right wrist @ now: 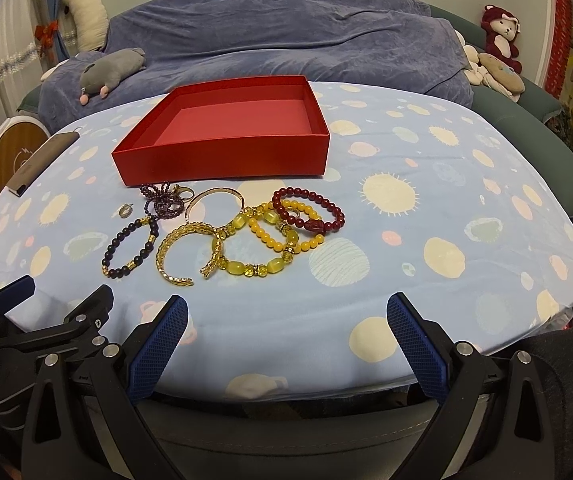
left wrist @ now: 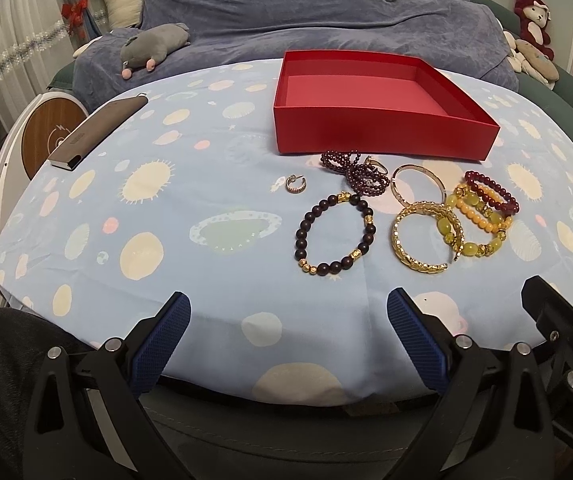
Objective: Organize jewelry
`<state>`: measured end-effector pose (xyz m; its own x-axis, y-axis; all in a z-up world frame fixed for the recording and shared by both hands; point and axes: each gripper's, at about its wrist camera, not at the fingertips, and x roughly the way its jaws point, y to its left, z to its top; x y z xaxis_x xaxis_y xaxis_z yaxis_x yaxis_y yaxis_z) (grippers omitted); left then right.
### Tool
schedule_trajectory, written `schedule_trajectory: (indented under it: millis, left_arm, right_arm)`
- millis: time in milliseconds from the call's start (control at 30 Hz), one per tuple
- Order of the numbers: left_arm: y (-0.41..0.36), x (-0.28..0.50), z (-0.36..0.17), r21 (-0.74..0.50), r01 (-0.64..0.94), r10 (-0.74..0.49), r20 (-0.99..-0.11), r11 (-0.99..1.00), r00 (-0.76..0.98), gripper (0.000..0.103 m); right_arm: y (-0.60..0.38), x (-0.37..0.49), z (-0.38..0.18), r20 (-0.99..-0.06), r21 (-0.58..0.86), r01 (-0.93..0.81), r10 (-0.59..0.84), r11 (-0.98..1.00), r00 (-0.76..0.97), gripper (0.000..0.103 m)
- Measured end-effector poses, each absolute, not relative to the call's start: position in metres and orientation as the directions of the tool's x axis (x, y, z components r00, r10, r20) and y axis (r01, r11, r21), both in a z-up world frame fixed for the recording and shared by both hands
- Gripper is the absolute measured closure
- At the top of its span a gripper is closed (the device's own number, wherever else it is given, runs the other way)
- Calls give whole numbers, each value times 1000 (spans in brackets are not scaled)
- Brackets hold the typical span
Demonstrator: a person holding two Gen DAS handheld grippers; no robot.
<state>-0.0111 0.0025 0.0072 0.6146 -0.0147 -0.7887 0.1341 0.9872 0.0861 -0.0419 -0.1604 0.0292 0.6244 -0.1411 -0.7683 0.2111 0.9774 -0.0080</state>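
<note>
An empty red box [left wrist: 382, 130] [right wrist: 222, 160] sits on the far half of the table. In front of it lies a cluster of jewelry: a dark bead bracelet with gold beads [left wrist: 332, 236] [right wrist: 130, 246], a gold cuff [left wrist: 426, 236] [right wrist: 174, 256], a yellow bead bracelet [left wrist: 474, 232] [right wrist: 262, 240], a dark red bead bracelet [left wrist: 494, 192] [right wrist: 310, 212], a thin bangle [left wrist: 418, 184] [right wrist: 214, 202], a garnet strand with rings [left wrist: 358, 172] [right wrist: 164, 198] and a small earring [left wrist: 296, 186] [right wrist: 126, 211]. My left gripper [left wrist: 288, 328] and right gripper [right wrist: 286, 328] stand open at the near table edge, holding nothing.
A light blue cloth with planets and suns [left wrist: 158, 208] [right wrist: 446, 208] covers the table. A grey flat case [left wrist: 98, 132] [right wrist: 42, 160] lies at the far left. Behind stands a sofa with a blue throw [left wrist: 326, 12] and plush toys [left wrist: 154, 46] [right wrist: 498, 36]. The right gripper's body [left wrist: 566, 328] shows at lower right.
</note>
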Motion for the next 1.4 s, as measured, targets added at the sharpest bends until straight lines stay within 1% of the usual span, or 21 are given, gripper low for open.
schedule_trajectory:
  millis: [1400]
  left_arm:
    - [6, -12, 7, 82, 129, -15, -785, 988, 619, 9]
  right_arm:
    - [-157, -43, 30, -765, -12, 205, -141, 979, 628, 7]
